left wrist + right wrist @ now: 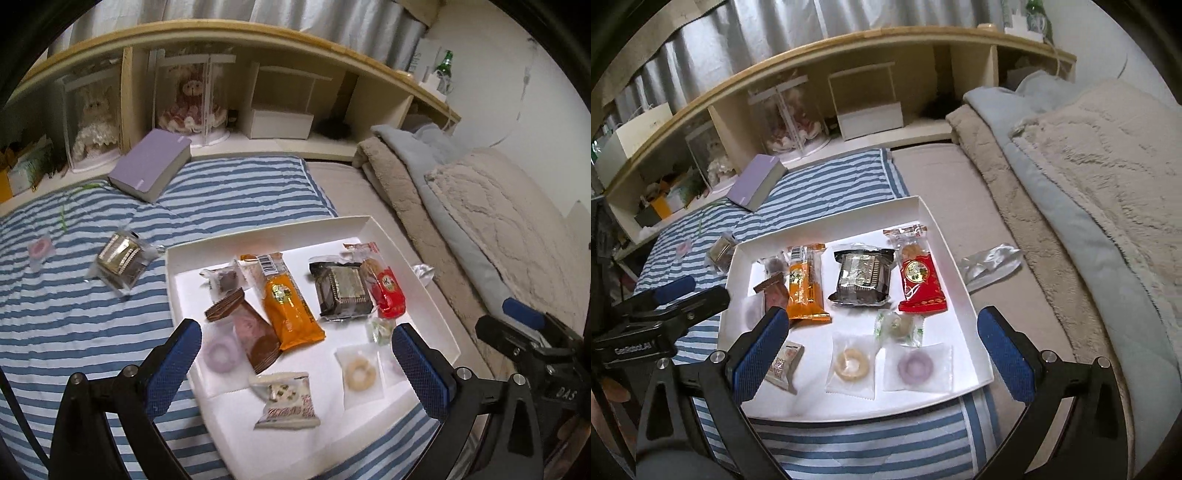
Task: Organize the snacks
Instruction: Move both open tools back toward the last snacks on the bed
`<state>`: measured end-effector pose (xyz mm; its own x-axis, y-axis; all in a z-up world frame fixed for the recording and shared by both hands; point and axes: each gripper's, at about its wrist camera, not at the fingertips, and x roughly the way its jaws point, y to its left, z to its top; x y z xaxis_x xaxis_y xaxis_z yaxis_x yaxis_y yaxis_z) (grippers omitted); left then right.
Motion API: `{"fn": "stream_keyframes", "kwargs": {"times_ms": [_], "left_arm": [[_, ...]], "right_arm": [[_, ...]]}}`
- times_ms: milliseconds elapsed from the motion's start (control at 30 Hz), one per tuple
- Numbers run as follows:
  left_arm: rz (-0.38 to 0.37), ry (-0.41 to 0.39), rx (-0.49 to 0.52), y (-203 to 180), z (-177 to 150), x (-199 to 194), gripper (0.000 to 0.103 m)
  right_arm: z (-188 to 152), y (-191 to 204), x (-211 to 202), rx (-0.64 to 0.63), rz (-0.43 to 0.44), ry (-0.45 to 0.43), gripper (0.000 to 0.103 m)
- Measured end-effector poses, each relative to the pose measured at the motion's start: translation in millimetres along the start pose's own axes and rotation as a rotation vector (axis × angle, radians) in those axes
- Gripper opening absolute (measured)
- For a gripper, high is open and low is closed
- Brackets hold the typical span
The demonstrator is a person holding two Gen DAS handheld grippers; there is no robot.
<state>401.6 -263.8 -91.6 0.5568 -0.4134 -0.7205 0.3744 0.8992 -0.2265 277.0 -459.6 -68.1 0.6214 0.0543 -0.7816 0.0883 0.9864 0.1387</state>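
A white tray (277, 236) (831, 225) lies on the striped blanket and holds several wrapped snacks: an orange packet (288, 306) (805, 291), a dark brown packet (343, 291) (860, 280), a red packet (384, 291) (919, 284), a cream ring cookie (360, 371) (851, 363) and a purple ring cookie (219, 354) (916, 363). My left gripper (299, 365) hovers open above the tray's near left part, holding nothing. Above the near edge my right gripper (882, 354) also stands open and empty. Off the tray lie a dark square packet (120, 258) (722, 251) and a pink ring packet (40, 249) (683, 249).
A crumpled silver wrapper (990, 262) lies on the beige mattress right of the tray. A purple book (151, 168) (757, 181) rests at the blanket's far end, before a wooden shelf (236, 33) with boxed dolls. Folded blankets (1089, 166) pile up on the right.
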Motion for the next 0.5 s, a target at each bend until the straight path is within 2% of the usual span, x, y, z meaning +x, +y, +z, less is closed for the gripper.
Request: {"fn": "stream_keyframes", "kwargs": {"times_ms": [200, 500], "left_arm": [[-0.006, -0.018, 0.027, 11.6, -6.4, -36.0, 0.103], [-0.001, -0.064, 0.040, 43.4, -7.5, -86.5, 0.103]], "right_arm": [[-2.9, 15.3, -14.3, -0.023, -0.043, -0.023, 0.103], [-1.9, 48.4, -38.9, -0.034, -0.060, -0.065, 0.103]]}}
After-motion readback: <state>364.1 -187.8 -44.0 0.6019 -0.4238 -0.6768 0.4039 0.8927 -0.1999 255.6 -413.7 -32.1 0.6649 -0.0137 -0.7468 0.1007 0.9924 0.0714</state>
